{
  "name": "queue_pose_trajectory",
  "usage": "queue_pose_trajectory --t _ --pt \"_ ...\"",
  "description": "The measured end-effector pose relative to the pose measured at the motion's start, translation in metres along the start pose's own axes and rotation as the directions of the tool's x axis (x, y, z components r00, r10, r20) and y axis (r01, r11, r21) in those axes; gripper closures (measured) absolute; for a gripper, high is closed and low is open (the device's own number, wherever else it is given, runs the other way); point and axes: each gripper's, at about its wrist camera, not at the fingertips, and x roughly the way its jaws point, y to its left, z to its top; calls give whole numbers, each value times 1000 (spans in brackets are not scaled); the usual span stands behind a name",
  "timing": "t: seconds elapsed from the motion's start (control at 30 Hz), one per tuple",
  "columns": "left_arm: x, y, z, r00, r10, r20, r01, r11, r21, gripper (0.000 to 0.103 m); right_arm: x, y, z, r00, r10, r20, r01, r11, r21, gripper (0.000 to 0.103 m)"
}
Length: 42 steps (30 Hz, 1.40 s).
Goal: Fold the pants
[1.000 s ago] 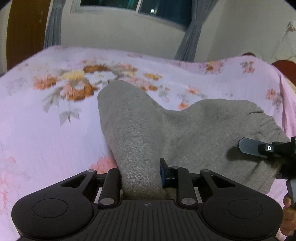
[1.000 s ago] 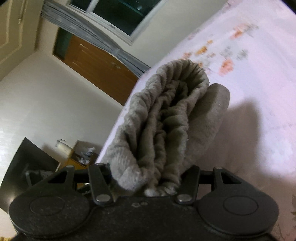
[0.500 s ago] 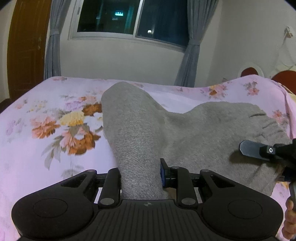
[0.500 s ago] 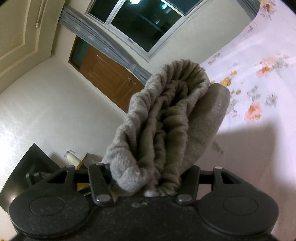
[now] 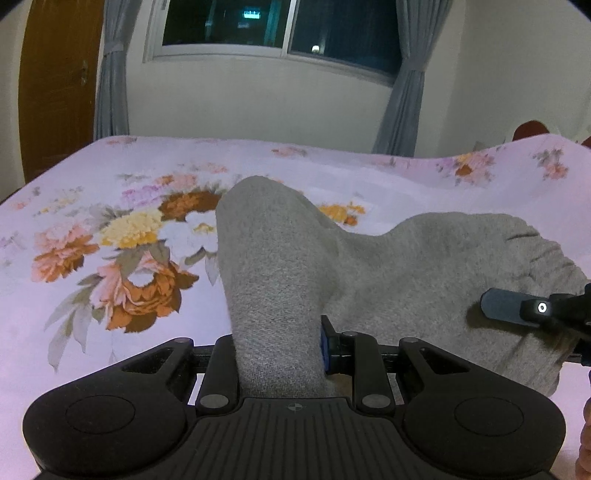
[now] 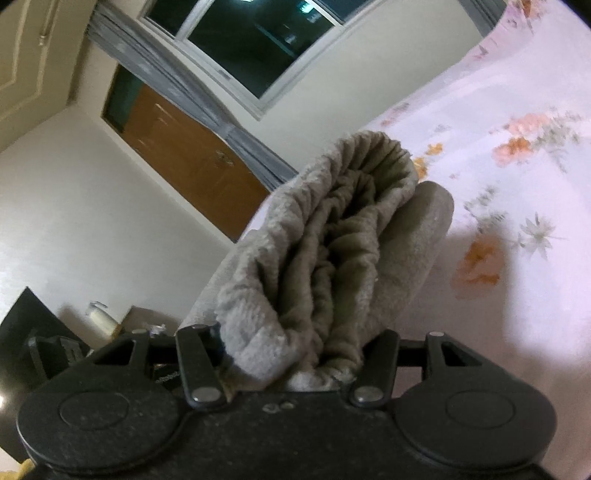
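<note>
In the left wrist view, the left gripper [image 5: 280, 354] sits at 6 o'clock and pinches a fold of the grey pants [image 5: 388, 273] between its nearly closed fingers. The cloth rises from the jaws as a rounded hump towards 12 o'clock and spreads to 3 o'clock, where the gathered waistband meets the right gripper [image 5: 517, 308]. The pants are lifted over the pink floral bedsheet [image 5: 110, 258]. Compared with one second ago, the window [image 5: 280, 26] and the grey curtains [image 5: 400, 107] now fill the top of the picture, the far edge of the bed sits lower, and the big flower print is closer to 9 o'clock; the grip itself looks the same. In the right wrist view, the right gripper [image 6: 291, 369] at 6 o'clock is half spread and clamps the thick, bunched waistband of the pants [image 6: 332, 251], which stands up towards 12 o'clock. The bedsheet [image 6: 517, 221] lies from 1 to 4 o'clock. More of the window [image 6: 258, 40] and the brown door [image 6: 184, 155] shows than before, and the bundle keeps its shape.
</note>
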Motion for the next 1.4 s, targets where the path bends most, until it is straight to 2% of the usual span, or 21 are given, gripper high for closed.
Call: queue_pose_trajectory --t 0.1,0.13,0.17,0.2,0.27,0.43,0.5,0.57,0.6,0.67,0.73,0.8,0.87,0.97,1.0,1.17,1.27,1.4 --pt "19 4 -13 999 21 -28 -20 1000 16 79 14 -17 -7 997 -70 -39 70 998 -5 46" --pt "24 6 -18 999 29 -37 -28 999 25 76 17 -21 -10 994 -102 -48 102 995 -10 43" --pt "30 7 -23 998 46 -52 -44 998 39 66 18 -26 -14 987 -152 -58 151 988 -18 40" --pt "33 8 -27 997 57 -59 -54 997 46 61 19 -31 -17 977 -204 -60 203 979 -20 33" --pt "36 12 -32 995 63 -79 -60 997 45 43 13 -38 -20 969 -240 -58 240 971 -2 30" --pt "28 19 -37 992 81 -95 -80 997 22 18 -16 -28 -25 943 -332 -8 331 942 -54 20" --pt "16 20 -38 992 108 -72 -106 994 23 17 -24 -16 -23 924 -382 24 382 916 -118 20" --pt "1 18 -37 988 147 -42 -145 989 31 17 -32 6 -23 893 -440 95 450 871 -200 21" --pt "-8 17 -36 987 158 -20 -158 987 23 17 -33 15 -23 885 -449 126 466 854 -230 24" --pt "-27 13 -31 989 147 21 -147 989 4 17 -33 33 -20 890 -424 166 455 841 -293 32" --pt "-37 6 -27 991 123 41 -124 992 16 17 -26 55 -22 890 -418 182 456 809 -371 42" --pt "-37 -4 -25 994 108 24 -109 993 45 17 -17 69 -27 894 -415 168 445 784 -434 49" --pt "-30 -10 -29 994 104 -17 -103 993 61 17 -6 71 -32 890 -434 141 448 769 -456 51" --pt "-10 -12 -45 984 126 -129 -116 990 84 17 6 57 -44 866 -496 66 467 755 -459 52" --pt "-8 -12 -50 982 132 -137 -121 989 88 17 8 52 -48 861 -505 60 473 751 -460 52" --pt "-6 -17 -55 979 145 -141 -132 987 96 17 11 52 -49 852 -522 35 475 743 -471 51" --pt "-14 -20 -50 981 142 -129 -133 988 82 17 0 63 -48 875 -479 73 459 772 -440 50" --pt "-14 -22 -52 976 163 -142 -149 984 101 17 9 56 -54 853 -521 37 479 752 -453 48"
